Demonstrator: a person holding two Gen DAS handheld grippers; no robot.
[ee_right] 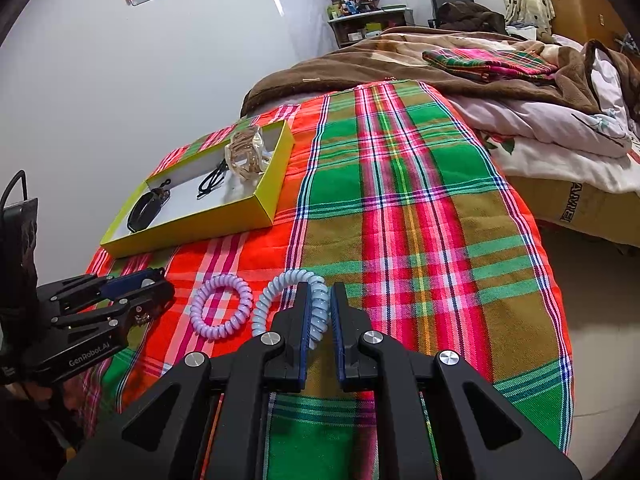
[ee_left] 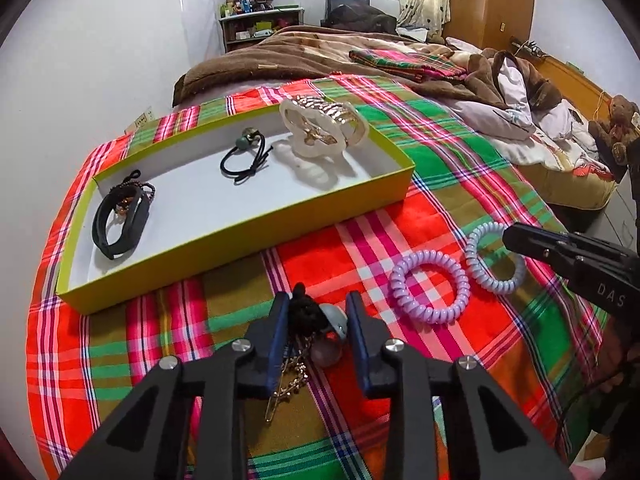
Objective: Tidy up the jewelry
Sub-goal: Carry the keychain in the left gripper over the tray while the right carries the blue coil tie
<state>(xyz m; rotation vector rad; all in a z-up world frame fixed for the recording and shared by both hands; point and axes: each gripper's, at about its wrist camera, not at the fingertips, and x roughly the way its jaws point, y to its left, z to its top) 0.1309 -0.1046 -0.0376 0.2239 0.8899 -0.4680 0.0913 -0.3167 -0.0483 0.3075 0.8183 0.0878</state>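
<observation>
Jewelry lay split between yellow box (ee_left: 240, 236) and plaid cloth (ee_right: 400, 208). Left gripper (ee_left: 318, 316) straddled a dark beaded hair tie (ee_left: 316, 320), jaws spread, not yet pinching. Right gripper (ee_right: 319, 312) bracketed the blue coil tie (ee_right: 280, 292), jaws narrowed around the coil, perhaps already pinching. Purple coil tie (ee_left: 430, 288) sat just beside. Best squeezed gently, lifted straight, lowered into bare box floor. Gold clip (ee_left: 286, 384) partly hidden under left fingers; shape hard to make out.
</observation>
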